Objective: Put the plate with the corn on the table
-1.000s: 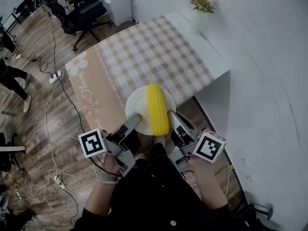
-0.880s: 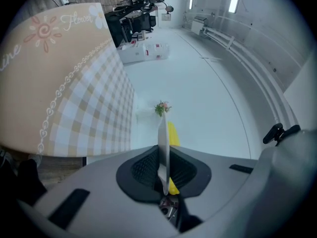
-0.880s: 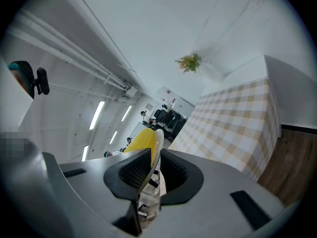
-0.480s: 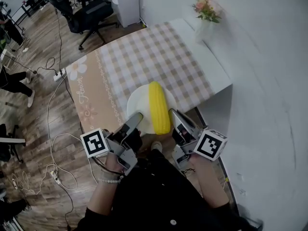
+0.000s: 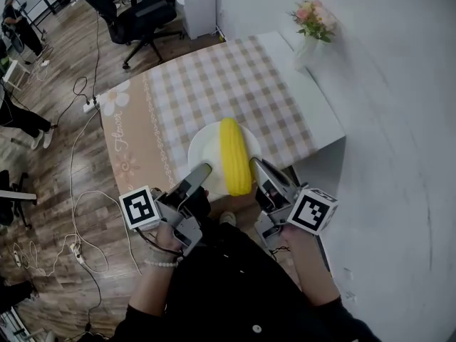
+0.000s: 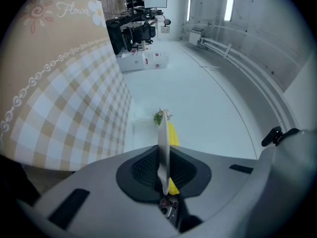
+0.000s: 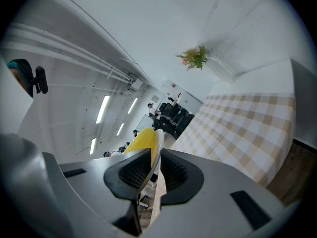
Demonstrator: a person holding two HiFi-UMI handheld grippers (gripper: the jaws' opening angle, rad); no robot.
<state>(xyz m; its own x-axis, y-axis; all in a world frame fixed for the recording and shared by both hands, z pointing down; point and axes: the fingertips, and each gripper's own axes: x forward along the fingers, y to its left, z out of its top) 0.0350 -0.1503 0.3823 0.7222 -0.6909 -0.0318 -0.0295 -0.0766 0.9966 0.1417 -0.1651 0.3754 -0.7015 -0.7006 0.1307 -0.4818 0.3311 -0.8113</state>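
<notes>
The table (image 5: 214, 84), under its checked cloth, fills more of the head view than a second ago: the person has closed in, and the load now hangs over the table's near edge instead of short of it. By that reading the carry is nearly over. What remains is to bring the load further in over the cloth and lower it, which has not yet been done.

The plate (image 5: 206, 148), white and round, overlaps the near edge of the table, with its rear part still off the table on the person's side. No view shows it resting on the cloth.

The corn (image 5: 234, 155) lies lengthwise across the plate's middle, pointing away toward the table's far end, where a vase of flowers (image 5: 313, 20) stands at the corner.

The left gripper (image 5: 201, 169) is clenched on the plate's left rim, off the table's near edge. Its own view shows the thin rim (image 6: 162, 152) edge-on between the pads, with corn (image 6: 172, 135) just beyond it.

The right gripper (image 5: 254, 164) grasps the opposite rim in the same way, the rim (image 7: 157, 148) pinched between its pads and corn (image 7: 141, 139) beside them.
</notes>
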